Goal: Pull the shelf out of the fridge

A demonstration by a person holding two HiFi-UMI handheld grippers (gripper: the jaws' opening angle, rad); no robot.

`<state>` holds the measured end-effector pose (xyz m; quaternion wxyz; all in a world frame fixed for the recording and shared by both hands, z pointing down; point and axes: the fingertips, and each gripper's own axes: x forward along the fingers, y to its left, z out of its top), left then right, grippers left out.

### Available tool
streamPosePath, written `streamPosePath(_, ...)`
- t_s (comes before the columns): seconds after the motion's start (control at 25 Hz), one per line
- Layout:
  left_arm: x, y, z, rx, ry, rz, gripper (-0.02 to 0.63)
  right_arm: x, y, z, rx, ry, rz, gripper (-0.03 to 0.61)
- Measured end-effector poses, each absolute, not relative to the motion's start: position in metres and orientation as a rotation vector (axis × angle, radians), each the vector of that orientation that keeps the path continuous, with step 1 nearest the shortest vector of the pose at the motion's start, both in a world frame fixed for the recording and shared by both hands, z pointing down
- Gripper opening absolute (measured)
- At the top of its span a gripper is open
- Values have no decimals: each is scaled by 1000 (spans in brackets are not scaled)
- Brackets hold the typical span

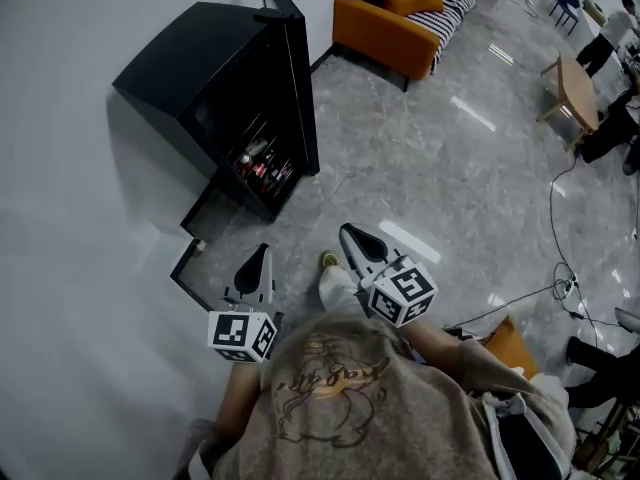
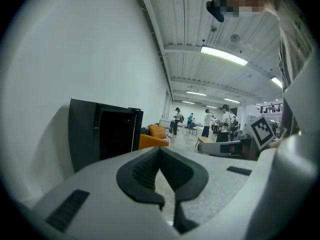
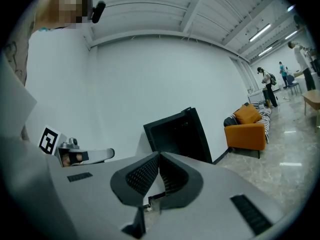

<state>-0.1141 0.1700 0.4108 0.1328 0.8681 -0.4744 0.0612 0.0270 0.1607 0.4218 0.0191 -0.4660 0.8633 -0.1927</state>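
We see the open fridge (image 1: 215,88) well ahead, leftward; our left hand-held gripper (image 1: 263,251) sits nearer than the right hand-held gripper (image 1: 346,231), both closed, empty.

Left hand-held gripper (image 1: 262,252), right hand-held gripper (image 1: 349,232) side by side, pointing forward; jaws together, nothing held.

A black fridge (image 1: 215,83) stands against the white wall (image 1: 70,218) with its door (image 1: 297,78) swung open. Bottles (image 1: 256,158) sit on a shelf (image 1: 266,175) low inside. Well apart from it, over the grey floor (image 1: 430,158), the left gripper (image 1: 262,251) and right gripper (image 1: 346,231) are held before the person's beige sweatshirt (image 1: 350,398), fingers drawn together and holding nothing. An orange sofa (image 1: 385,28) sits beyond the fridge.
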Motion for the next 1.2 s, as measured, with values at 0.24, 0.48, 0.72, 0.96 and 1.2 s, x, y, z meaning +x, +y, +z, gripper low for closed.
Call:
streamPosePath(0.24, -110, 132, 405, 2518, -1383, 193, 6, 16, 124, 415, -1301, 2720, -595, 21)
streamPosePath(0.48, -104, 98, 402, 2484, -1414, 187, 6, 21, 88, 406, -1235, 2744, -558, 21)
streamPosePath(0.72, -93, 62, 395, 2466, -1471, 172, 5, 31, 47, 412, -1224, 2789, -567, 21)
streamPosePath(0.96, -90, 36, 395, 2419, -1546, 131, 5, 32, 14, 420, -1166, 2825, -583, 21)
streamPosePath(1.2, -95, 23, 401, 2375, -1593, 124, 5, 27, -12, 424, -1125, 2827, -610, 21)
